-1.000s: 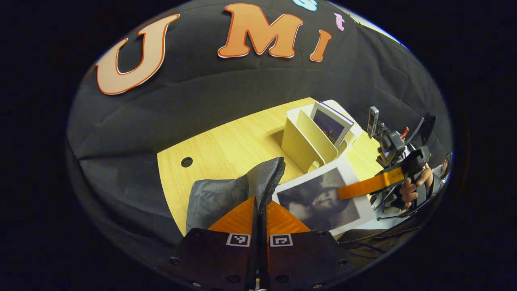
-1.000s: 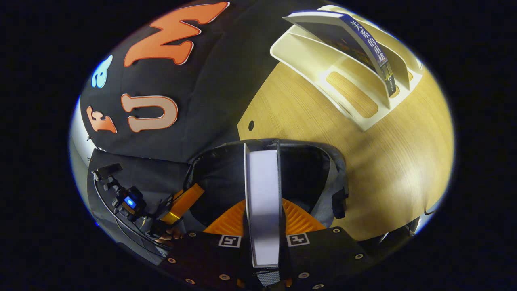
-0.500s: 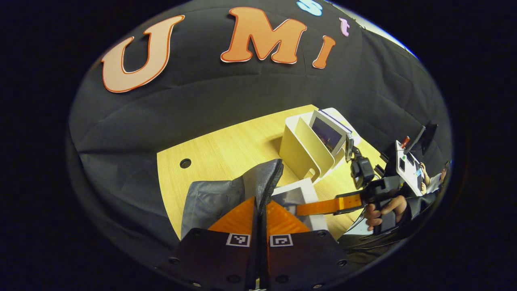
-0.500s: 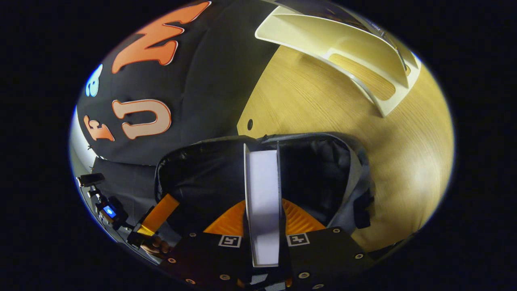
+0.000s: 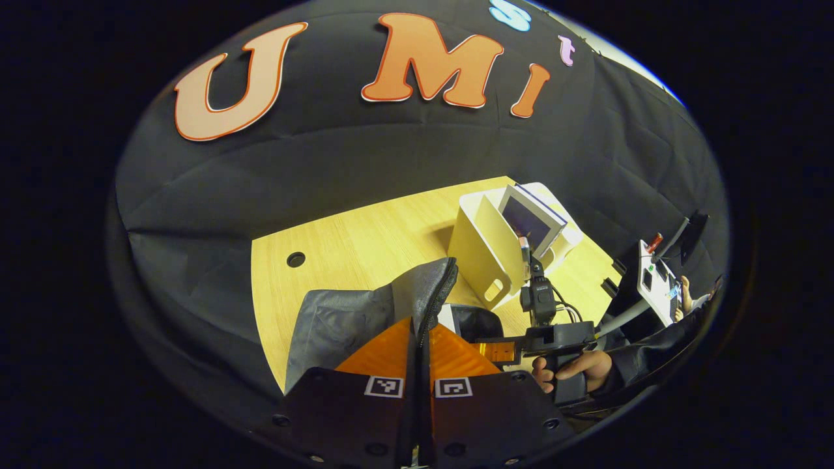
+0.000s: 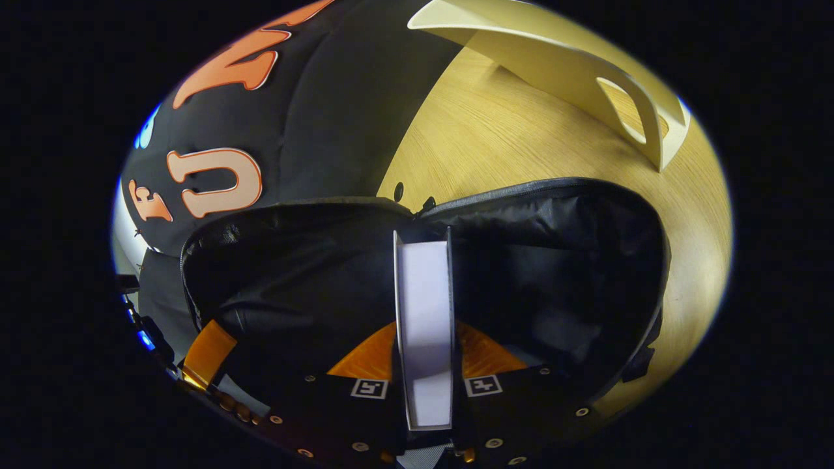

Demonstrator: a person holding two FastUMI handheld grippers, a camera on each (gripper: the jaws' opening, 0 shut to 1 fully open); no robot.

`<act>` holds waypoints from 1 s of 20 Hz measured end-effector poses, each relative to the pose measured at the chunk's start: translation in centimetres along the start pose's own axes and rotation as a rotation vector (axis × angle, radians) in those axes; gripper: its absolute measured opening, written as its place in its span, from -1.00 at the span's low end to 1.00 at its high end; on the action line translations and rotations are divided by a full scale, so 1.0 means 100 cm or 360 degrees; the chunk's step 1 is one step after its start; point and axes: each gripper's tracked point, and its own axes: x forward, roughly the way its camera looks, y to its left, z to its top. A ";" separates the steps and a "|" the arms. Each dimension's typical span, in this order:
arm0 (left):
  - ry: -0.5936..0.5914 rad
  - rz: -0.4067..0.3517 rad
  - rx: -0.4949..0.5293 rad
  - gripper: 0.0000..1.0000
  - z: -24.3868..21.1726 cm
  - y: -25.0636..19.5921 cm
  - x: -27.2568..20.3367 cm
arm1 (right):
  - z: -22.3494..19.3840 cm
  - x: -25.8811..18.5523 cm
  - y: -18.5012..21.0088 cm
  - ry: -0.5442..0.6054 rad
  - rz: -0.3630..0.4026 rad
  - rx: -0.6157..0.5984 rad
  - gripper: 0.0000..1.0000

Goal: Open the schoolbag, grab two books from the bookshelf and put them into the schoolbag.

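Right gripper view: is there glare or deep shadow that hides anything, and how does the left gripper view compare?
Right gripper view: a glare patch washes out the table near its right edge, and the schoolbag interior is too dark for detail; fisheye bends the bookshelf. Left gripper view: evenly lit, with the bookshelf sharp and casting a soft shadow on the table.

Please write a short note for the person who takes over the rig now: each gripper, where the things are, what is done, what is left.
Left gripper: shut on the schoolbag rim, holding the mouth open.
Right gripper: shut on a book, lowered into the open bag's mouth, not yet released.
Bookshelf stands on the table behind the bag; one more book leans in it.
Done: bag opened, first book fetched.
Left: release this book inside, then fetch the second.
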 end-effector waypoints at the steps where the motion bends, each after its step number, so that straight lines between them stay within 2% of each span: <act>1: 0.0004 0.0007 -0.0005 -0.92 0.000 0.002 0.000 | -0.003 -0.005 -0.001 0.0032 -0.0025 -0.0021 -0.31; 2: 0.0008 0.0011 -0.0013 -0.92 -0.002 0.003 0.001 | -0.004 -0.006 -0.003 0.0060 -0.0063 -0.0050 -0.28; 5: 0.0019 0.0016 -0.0010 -0.92 -0.005 0.005 0.004 | -0.019 -0.024 -0.014 0.0220 -0.0163 -0.0121 0.31; 8: 0.0019 0.0027 -0.0005 -0.92 -0.007 0.004 0.007 | -0.025 -0.049 -0.020 0.0313 -0.0245 -0.0262 0.49; 9: 0.0023 0.0029 -0.0007 -0.92 -0.008 0.004 0.008 | -0.023 -0.058 -0.023 0.0342 -0.0271 -0.0337 0.61; 12: 0.0023 0.0047 -0.0032 -0.92 -0.011 0.005 0.012 | -0.010 -0.083 -0.031 0.0370 -0.0371 -0.0531 0.72; 20: 0.0032 0.0085 -0.0047 -0.92 -0.016 -0.002 0.020 | 0.043 -0.161 -0.031 0.0357 -0.0543 -0.0786 0.92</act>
